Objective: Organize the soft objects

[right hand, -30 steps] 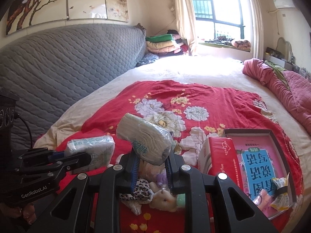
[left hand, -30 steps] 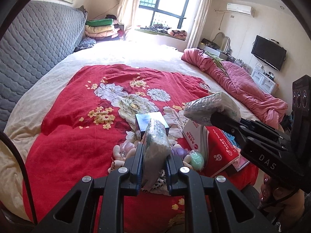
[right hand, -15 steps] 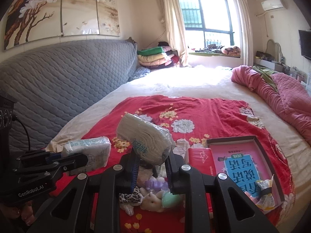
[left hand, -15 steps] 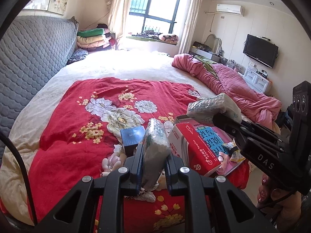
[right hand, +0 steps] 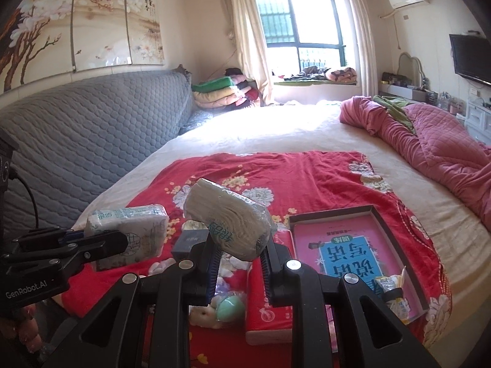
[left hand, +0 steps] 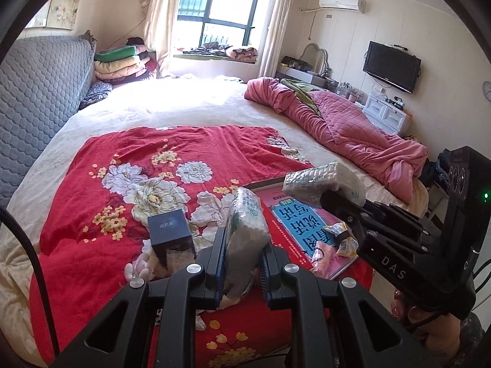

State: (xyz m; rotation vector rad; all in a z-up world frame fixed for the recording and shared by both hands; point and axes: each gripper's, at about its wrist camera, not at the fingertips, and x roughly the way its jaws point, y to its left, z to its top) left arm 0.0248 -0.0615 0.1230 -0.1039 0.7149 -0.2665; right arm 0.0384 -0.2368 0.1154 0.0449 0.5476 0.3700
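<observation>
Left gripper (left hand: pixel 242 254), seen from its own wrist camera, is clenched on a plastic-wrapped tissue pack (left hand: pixel 247 230) held edge-up between the two blue-padded fingers (left hand: pixel 219 257). Right gripper (right hand: pixel 239 259), seen from its own wrist camera, grasps a second tissue pack (right hand: pixel 227 217), which lies tilted across the fingers with its left end higher. Each gripper also appears in the other's view: the right gripper at 3 o'clock of the left view, its pack at 2 o'clock; the left gripper at 9 o'clock of the right view, its pack just beyond it. Both packs are held in the air above a red floral blanket (left hand: pixel 138 165) spread over the bed (left hand: pixel 190 104). Under the left gripper, at 10 o'clock, a dark blue box (left hand: pixel 170 234) stands upright on the blanket. At 2 o'clock lies a shallow open box (right hand: pixel 377 214) holding a pink and blue book (right hand: pixel 346 251); small snack wrappers (right hand: pixel 391 285) rest on its near corner. In the right view a red tissue package (right hand: pixel 268 294) lies just left of that box, and a plush toy (right hand: pixel 221 305) with a green ball (right hand: pixel 230 305) sits below the fingers. A pink quilt (left hand: pixel 346 125) is bunched at 2 o'clock on the bed; a grey quilted headboard (right hand: pixel 92 141) runs along 9 o'clock.
</observation>
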